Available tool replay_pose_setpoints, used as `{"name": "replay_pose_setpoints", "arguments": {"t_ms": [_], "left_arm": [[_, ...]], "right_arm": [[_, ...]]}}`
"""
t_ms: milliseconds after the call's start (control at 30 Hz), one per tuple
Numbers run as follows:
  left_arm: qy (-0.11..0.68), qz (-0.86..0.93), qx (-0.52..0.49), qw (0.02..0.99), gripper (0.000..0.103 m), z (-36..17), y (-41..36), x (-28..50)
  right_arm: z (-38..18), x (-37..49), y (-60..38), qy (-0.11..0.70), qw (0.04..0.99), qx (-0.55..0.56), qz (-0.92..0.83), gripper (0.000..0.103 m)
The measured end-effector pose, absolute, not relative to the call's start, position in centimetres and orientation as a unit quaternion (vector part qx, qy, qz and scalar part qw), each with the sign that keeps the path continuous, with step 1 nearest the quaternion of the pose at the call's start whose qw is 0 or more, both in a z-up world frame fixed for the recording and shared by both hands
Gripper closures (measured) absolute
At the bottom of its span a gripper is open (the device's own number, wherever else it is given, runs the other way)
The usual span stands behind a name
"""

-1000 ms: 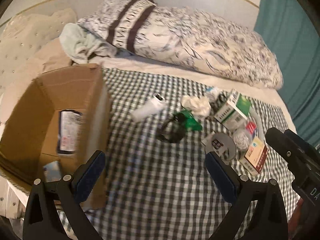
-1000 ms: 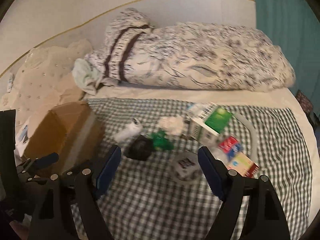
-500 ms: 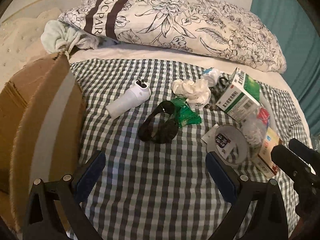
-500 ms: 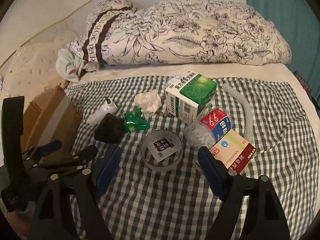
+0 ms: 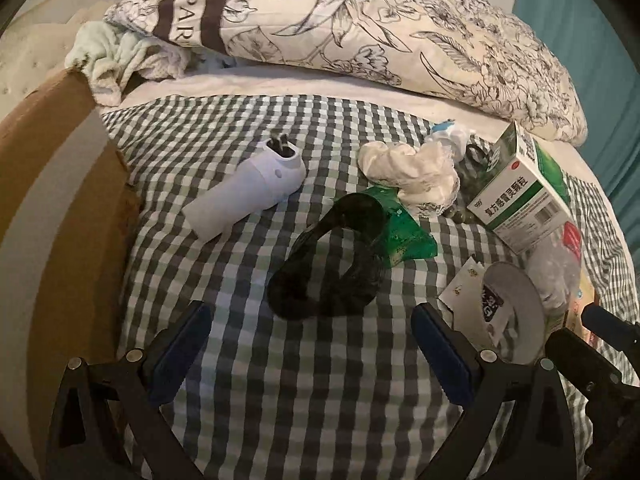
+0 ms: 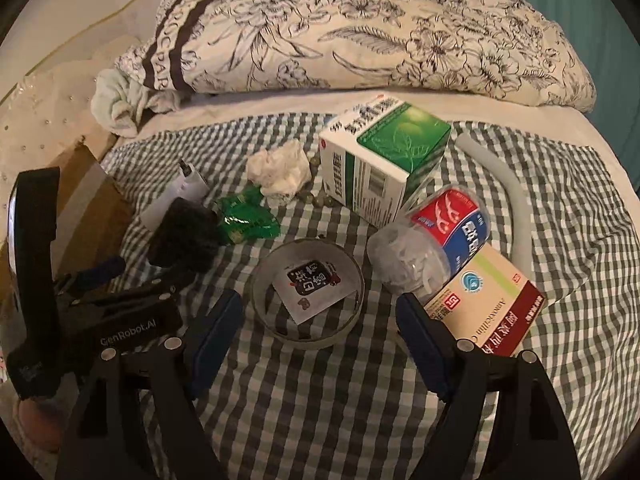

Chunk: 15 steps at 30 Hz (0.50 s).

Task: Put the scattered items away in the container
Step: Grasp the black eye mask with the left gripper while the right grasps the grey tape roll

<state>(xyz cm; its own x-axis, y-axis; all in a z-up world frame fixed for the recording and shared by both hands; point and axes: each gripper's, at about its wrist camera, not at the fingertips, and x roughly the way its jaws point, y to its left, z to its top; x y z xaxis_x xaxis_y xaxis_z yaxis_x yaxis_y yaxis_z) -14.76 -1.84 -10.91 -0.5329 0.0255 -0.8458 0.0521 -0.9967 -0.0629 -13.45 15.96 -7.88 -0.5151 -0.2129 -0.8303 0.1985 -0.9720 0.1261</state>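
- The bed [image 5: 320, 420] carries a checked cloth with the clutter strewn over it; a floral pillow [image 6: 380, 28] lies across the far side.
- The box [image 5: 52, 216], brown cardboard, stands at the cloth's left edge; only its outer wall shows, so I cannot tell what is in it.
- The left claw [image 5: 312, 356] hangs over bare cloth, jaws wide, nothing between them; black goggles [image 5: 332, 264] lie just beyond its tips.
- The right claw [image 6: 320, 344] also stands wide and empty, a tape roll [image 6: 308, 292] lying just ahead between its fingers.
- A green-and-white carton [image 6: 380, 160] sits tilted near the cloth's middle.
- A red-and-cream medicine box [image 6: 488, 304] lies beside the right finger, touching a clear tub [image 6: 432, 240] on its side.
- A grey hose [image 6: 508, 200] curves beyond them.
- A white bottle [image 5: 248, 192] lies near the box.
- A crumpled tissue [image 5: 412, 172] and green wrapper [image 5: 404, 232] sit by the goggles.
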Motion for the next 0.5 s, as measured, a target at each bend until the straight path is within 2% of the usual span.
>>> {"name": "replay_pose_setpoints", "arguments": {"t_ms": [233,500], "left_arm": [[0.058,-0.869,0.491,-0.006,0.001,-12.5,-2.4,-16.0],[0.043,-0.87,0.491,-0.009,0.001,-13.9,-2.4,-16.9]], "right_arm": [[-9.5,-14.2,15.0,0.001,0.118,0.493,-0.862,0.024],[-11.3,-15.0,14.3,0.004,0.114,0.507,-0.854,0.024]]}}
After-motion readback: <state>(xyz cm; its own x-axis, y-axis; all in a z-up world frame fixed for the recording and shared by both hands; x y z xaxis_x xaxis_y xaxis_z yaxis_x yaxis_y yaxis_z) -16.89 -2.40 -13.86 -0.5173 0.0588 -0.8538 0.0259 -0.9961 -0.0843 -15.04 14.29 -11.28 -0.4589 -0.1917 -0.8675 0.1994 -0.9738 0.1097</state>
